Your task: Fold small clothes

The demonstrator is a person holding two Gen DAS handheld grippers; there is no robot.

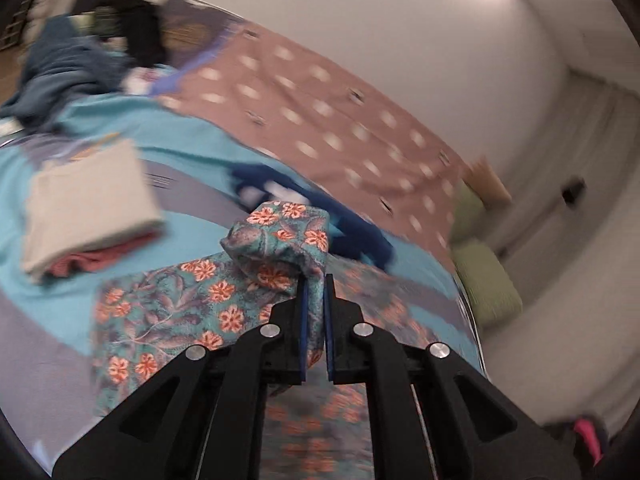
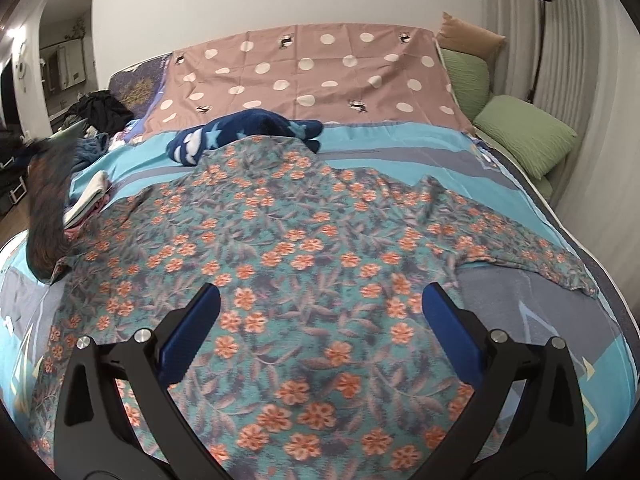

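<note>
A teal garment with orange flowers [image 2: 304, 248] lies spread flat on the bed. My left gripper [image 1: 315, 280] is shut on a bunched edge of this floral garment [image 1: 280, 240] and lifts it off the bed; that lifted part shows blurred at the left of the right wrist view [image 2: 48, 208]. My right gripper [image 2: 320, 300] is open and empty, just above the garment's near middle. A folded stack of cream and pink clothes [image 1: 88, 204] lies to the left on the bed [image 2: 88, 196].
A navy star-patterned garment [image 2: 244, 134] lies beyond the floral one. A pink dotted sheet [image 2: 320, 72] covers the far bed. Green pillows [image 2: 520, 132] lie at the right. A heap of dark clothes [image 2: 96, 112] sits far left. The bed's right edge [image 2: 600, 280] is close.
</note>
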